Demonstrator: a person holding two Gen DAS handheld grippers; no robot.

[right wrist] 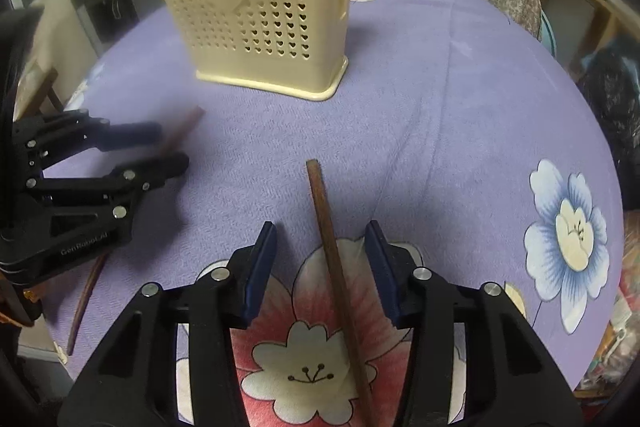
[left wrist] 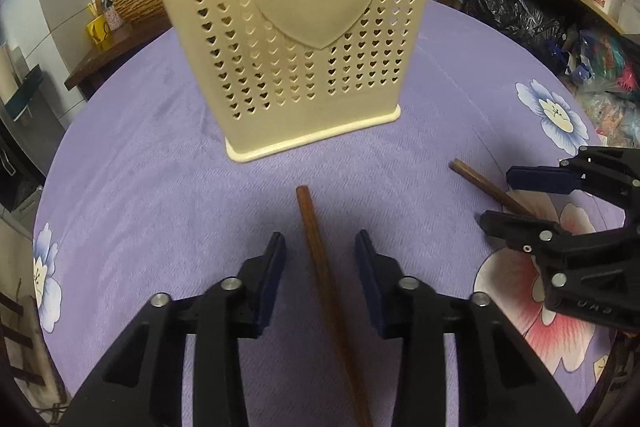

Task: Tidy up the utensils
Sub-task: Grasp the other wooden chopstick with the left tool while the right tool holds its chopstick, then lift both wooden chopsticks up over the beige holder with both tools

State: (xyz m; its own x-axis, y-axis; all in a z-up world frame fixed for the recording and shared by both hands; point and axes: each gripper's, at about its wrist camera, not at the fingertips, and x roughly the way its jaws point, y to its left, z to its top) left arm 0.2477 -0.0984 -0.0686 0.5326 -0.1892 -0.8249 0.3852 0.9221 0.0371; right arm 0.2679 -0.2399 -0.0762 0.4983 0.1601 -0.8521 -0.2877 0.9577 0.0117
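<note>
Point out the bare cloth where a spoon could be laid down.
Free: the purple flowered tablecloth right of the cream heart-perforated plastic utensil holder, out to the blue printed flower; also the cloth left of the holder. Crowded: the front strip, where the left gripper and right gripper each straddle a brown wooden chopstick.

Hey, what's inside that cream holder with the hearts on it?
Nothing can be made out. The cream holder stands upright on the purple cloth, its open top out of frame. Through the heart holes only darkness shows. Both chopsticks lie outside it.
</note>
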